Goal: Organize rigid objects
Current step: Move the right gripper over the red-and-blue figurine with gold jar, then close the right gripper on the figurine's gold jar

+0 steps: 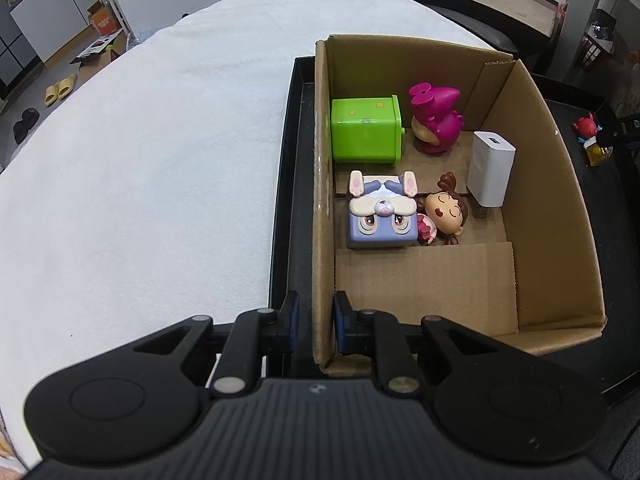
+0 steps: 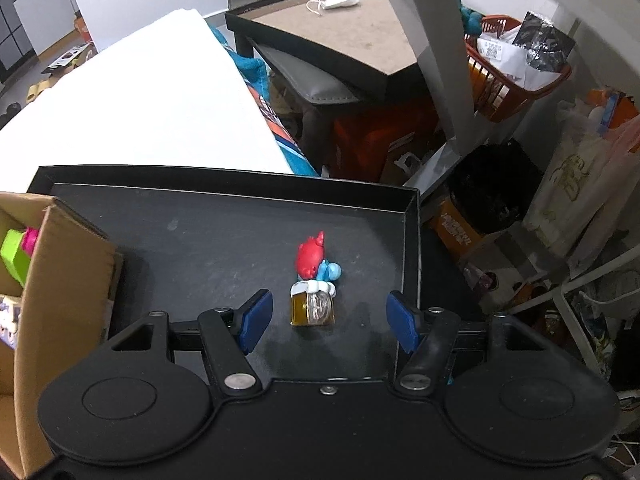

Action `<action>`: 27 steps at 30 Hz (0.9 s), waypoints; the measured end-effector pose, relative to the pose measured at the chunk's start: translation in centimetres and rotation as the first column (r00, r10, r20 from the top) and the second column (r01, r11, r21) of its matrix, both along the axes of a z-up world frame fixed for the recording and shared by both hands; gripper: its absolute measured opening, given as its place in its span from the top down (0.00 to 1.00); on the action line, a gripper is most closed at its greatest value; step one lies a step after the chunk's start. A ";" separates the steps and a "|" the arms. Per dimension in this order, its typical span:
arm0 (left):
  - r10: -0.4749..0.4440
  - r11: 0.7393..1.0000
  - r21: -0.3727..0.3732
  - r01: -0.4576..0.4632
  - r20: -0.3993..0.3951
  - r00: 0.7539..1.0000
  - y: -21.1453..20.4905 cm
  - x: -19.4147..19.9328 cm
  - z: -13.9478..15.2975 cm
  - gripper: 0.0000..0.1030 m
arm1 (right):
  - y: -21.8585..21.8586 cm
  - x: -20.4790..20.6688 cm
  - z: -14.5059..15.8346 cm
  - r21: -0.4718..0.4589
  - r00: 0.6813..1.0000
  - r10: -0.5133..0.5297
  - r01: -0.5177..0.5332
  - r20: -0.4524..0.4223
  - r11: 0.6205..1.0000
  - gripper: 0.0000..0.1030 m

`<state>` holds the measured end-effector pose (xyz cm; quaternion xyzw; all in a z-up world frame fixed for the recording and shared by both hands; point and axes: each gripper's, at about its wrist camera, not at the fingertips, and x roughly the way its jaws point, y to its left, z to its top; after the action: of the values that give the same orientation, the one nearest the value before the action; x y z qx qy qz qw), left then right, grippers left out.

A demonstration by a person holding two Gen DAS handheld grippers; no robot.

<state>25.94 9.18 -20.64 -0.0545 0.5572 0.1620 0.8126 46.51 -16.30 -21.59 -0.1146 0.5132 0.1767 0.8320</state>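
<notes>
Nearest in the left wrist view, the left gripper (image 1: 314,322) is clamped on the left wall of an open cardboard box (image 1: 323,208), one blue pad on each side of the wall. The box sits in a shallow black tray (image 1: 289,184). Inside it, near to far: a lavender rabbit-faced block (image 1: 381,216) touching a small brown-haired doll (image 1: 442,214) lying on its back, a white charger (image 1: 491,168) standing upright near the right wall, then a green cube (image 1: 366,130) beside a magenta figure (image 1: 436,120).

In the right wrist view, the right gripper (image 2: 328,316) is spread wide and holds nothing. Between its blue pads, on the tray's bare black floor, lies a red and blue figurine (image 2: 314,280) on an amber base, well apart from the box.

Beyond the tray stretches a white cloth-covered table (image 1: 152,160). Farther off are a brown-topped side table (image 2: 340,36), an orange basket (image 2: 516,80) of papers, and floor clutter.
</notes>
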 end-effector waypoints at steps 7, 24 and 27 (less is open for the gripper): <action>-0.002 1.000 0.000 0.002 -0.009 1.000 0.1 0.2 -0.2 0.84 | 1.2 0.7 -1.0 -0.036 1.000 0.011 -0.011 0.006 0.999 0.39; -0.002 1.000 -0.003 0.002 -0.011 1.000 0.1 0.3 -0.4 0.84 | 1.6 1.5 -2.3 -0.038 0.990 -0.065 0.061 -0.122 0.997 0.71; -0.001 1.000 -0.004 0.001 -0.009 1.000 0.1 0.2 -0.4 0.84 | 1.4 0.7 -2.0 -0.021 0.990 -0.059 0.057 -0.128 0.998 0.71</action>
<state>26.17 9.28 -21.00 -0.0550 0.5611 0.1608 0.8101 47.22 -14.94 -23.57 -0.0953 0.5704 0.1548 0.8010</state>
